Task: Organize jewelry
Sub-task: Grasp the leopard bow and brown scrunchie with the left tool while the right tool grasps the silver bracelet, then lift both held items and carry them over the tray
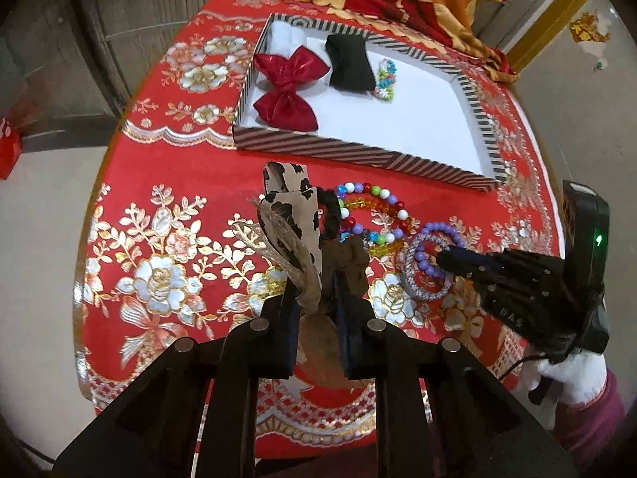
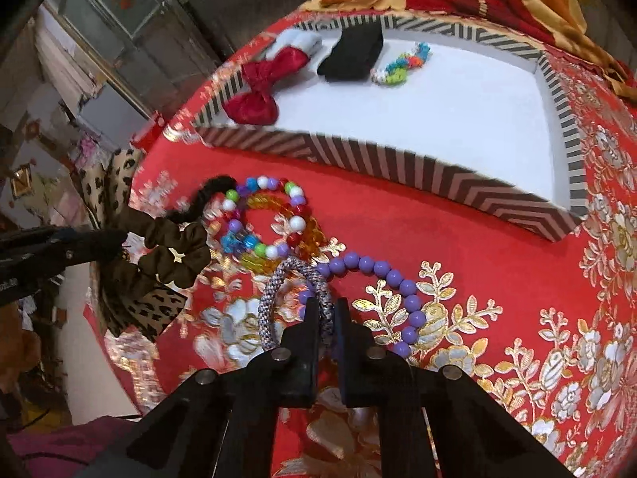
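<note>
— Three pieces, maybe four, already lie in the shallow striped cardboard tray: a shiny red fabric bow by its left wall, a folded black cloth piece to the right of it, and a small multicoloured bead bracelet beside that. Something white sits in the tray's far left corner, but it is too blurred to name.

— And outside the tray?

— Just in front of its near wall, on the red floral counter, a multicoloured round-bead bracelet, an amber bead bracelet, a black scrunchie and a purple bead bracelet wait.

— The tools?

— Left tool is clenched on a leopard-print fabric bow, a brown scrunchie hanging with it, slightly above the counter. Right tool is clamped on a grey braided rope bangle, in front of the tray.

— So, progress?

— Under halfway, I'd judge.
</note>
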`<move>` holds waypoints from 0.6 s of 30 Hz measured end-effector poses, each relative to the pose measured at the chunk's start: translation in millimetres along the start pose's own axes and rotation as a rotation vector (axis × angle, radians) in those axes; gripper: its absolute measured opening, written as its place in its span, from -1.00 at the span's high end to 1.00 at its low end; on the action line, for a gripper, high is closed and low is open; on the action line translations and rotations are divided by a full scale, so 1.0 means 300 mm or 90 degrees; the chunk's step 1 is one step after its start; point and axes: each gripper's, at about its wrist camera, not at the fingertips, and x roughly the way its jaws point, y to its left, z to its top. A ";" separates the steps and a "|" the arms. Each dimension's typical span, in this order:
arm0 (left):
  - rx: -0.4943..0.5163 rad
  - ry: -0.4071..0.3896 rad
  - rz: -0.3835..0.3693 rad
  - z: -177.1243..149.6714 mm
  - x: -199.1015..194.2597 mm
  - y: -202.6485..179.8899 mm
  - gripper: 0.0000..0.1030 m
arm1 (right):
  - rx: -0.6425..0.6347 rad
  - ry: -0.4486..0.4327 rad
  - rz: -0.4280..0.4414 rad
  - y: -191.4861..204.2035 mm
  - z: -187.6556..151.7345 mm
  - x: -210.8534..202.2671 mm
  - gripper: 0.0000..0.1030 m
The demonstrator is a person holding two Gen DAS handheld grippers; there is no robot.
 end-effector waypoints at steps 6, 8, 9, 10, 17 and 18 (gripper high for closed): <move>0.009 -0.005 -0.009 0.001 -0.055 0.028 0.72 | 0.010 -0.033 0.016 0.006 0.024 -0.089 0.87; 0.011 -0.010 -0.010 0.010 -0.072 0.027 0.72 | 0.012 -0.043 0.017 0.007 0.034 -0.115 0.87; 0.013 -0.013 -0.010 0.015 -0.081 0.025 0.72 | 0.013 -0.047 0.016 0.007 0.041 -0.129 0.87; 0.017 -0.017 -0.011 0.024 -0.093 0.020 0.72 | 0.014 -0.050 0.016 0.006 0.048 -0.134 0.87; 0.049 -0.055 -0.020 0.120 -0.141 -0.039 0.72 | 0.028 -0.090 -0.003 -0.020 0.124 -0.218 0.87; 0.054 -0.062 -0.021 0.143 -0.146 -0.053 0.72 | 0.028 -0.096 -0.009 -0.027 0.140 -0.228 0.87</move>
